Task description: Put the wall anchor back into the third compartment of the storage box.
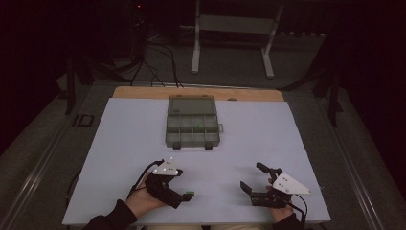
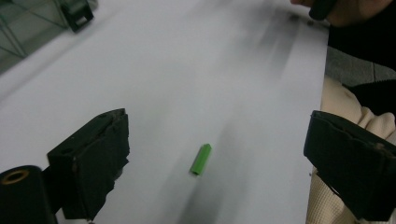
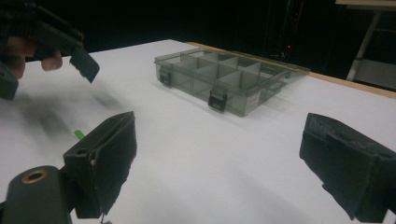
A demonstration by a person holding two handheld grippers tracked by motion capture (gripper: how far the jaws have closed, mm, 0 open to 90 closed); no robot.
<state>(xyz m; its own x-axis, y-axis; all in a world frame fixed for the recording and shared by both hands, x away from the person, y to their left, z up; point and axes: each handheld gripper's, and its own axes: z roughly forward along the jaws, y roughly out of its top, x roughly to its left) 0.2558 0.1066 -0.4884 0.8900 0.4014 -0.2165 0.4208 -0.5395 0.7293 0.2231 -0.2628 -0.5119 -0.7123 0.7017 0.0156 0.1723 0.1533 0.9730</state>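
Left tool (image 1: 184, 194) poised over the green peg (image 2: 201, 159) on the worktop (image 1: 124, 143), jaws spread wide and empty.

The green peg lies flat on the white worktop, on the person's side of the compartment box (image 1: 192, 121) and well apart from it. In the left gripper view the peg sits between the two black jaws, touching neither. The left tool holds nothing. In the high view the peg shows at the tip of the left tool. The right tool (image 1: 250, 181) rests near the worktop's near edge, well to the right of the peg, jaws likewise spread wide with nothing between them. The compartment box stands open, its lid laid back, near the worktop's far edge.
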